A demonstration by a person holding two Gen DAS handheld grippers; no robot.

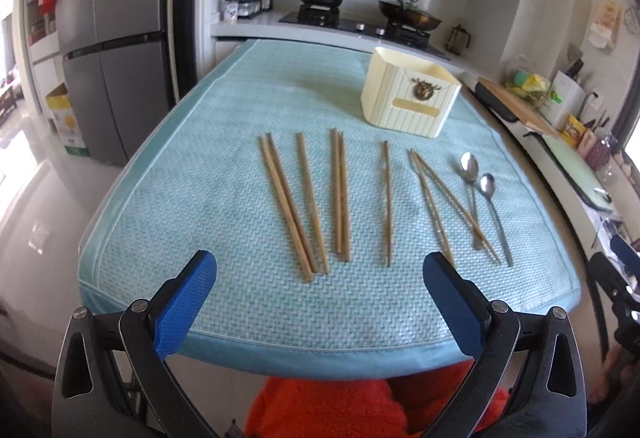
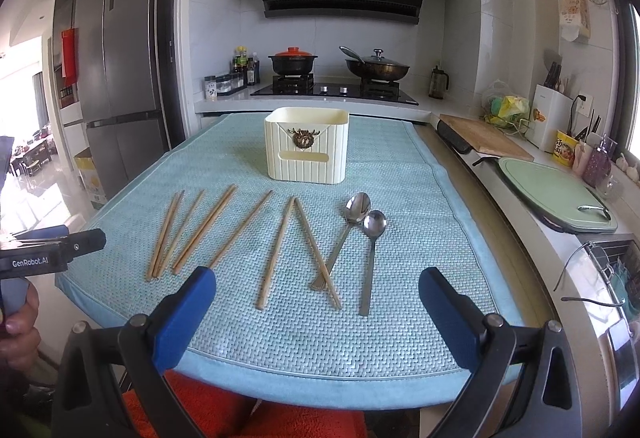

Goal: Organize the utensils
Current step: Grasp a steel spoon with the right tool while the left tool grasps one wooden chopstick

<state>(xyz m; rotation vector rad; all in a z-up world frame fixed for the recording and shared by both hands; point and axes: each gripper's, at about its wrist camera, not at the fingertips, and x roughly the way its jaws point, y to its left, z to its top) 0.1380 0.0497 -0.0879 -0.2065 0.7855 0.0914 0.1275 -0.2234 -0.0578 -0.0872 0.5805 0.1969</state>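
Observation:
Several wooden chopsticks (image 1: 340,198) (image 2: 204,230) lie in a loose row on a light blue woven mat (image 1: 224,166) (image 2: 404,182). Two metal spoons (image 1: 490,206) (image 2: 370,250) rest at the right end of that row, one handle crossed by a chopstick. A cream ribbed utensil holder (image 1: 408,96) (image 2: 306,146) stands upright behind them. My left gripper (image 1: 320,274) hovers open over the mat's near edge, short of the chopsticks, holding nothing. My right gripper (image 2: 318,284) is open too, near the front edge, with chopstick and spoon handle ends between its blue fingers (image 2: 188,314).
A stove with a black pot (image 2: 292,62) and a lidded pan (image 2: 378,68) lies behind the mat. To the right, a counter holds a wooden board (image 2: 484,136), a green tray (image 2: 556,198) and a sink. A grey fridge (image 2: 116,78) stands at left. Red cloth (image 1: 328,410) shows below the table edge.

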